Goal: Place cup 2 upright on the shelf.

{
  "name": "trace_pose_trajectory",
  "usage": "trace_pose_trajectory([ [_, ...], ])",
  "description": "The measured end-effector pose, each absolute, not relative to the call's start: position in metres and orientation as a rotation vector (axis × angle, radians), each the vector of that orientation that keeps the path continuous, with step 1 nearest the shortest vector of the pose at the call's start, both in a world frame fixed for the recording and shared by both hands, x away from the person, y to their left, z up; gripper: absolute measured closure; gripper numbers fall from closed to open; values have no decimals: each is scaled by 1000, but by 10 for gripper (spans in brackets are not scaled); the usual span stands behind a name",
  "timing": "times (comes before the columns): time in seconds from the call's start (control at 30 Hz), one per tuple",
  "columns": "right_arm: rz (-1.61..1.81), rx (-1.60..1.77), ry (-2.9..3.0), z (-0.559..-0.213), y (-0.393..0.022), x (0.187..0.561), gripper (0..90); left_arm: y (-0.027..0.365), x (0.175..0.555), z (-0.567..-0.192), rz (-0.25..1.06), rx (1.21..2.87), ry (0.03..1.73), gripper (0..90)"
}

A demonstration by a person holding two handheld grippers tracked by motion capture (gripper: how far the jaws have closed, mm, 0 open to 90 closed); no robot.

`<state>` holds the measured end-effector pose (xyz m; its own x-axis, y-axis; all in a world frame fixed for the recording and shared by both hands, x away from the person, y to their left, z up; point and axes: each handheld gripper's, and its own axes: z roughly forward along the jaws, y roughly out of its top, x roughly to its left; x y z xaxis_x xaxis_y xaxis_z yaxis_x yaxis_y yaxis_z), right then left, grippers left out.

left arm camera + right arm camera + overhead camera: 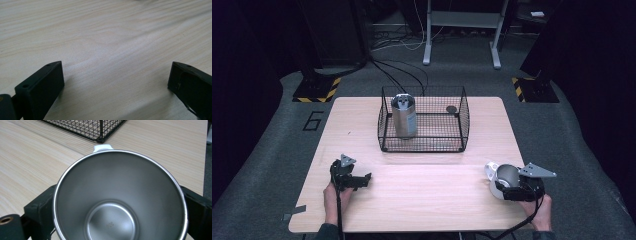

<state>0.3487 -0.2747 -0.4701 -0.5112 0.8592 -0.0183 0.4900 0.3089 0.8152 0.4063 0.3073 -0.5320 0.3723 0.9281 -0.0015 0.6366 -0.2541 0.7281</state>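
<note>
Down at the near right corner of the tabletop (412, 200): right claw (507, 187) clamped on a steel cup (120, 200), jaws pressed against both sides, white handle (102, 147) pointing toward the wire basket (462, 117). Left claw (357, 181) near the left edge, jaws spread wide over bare wood, gripping nothing. Inside the basket, a metal canister (404, 116) standing upright.

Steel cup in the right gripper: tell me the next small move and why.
Probably lift the cup clear of the table and carry it toward the wire basket. The right gripper has its jaws on either side of the cup, apparently clamped. The basket holds a steel canister with room beside it. The left gripper sits open.
</note>
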Motion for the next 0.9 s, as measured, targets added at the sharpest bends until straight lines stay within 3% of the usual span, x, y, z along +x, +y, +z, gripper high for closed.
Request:
trace_pose_trajectory([
  [0.9,1147,1168,2113,-432,-257,346,58,308,406,-532,578,1994,1346,3],
])
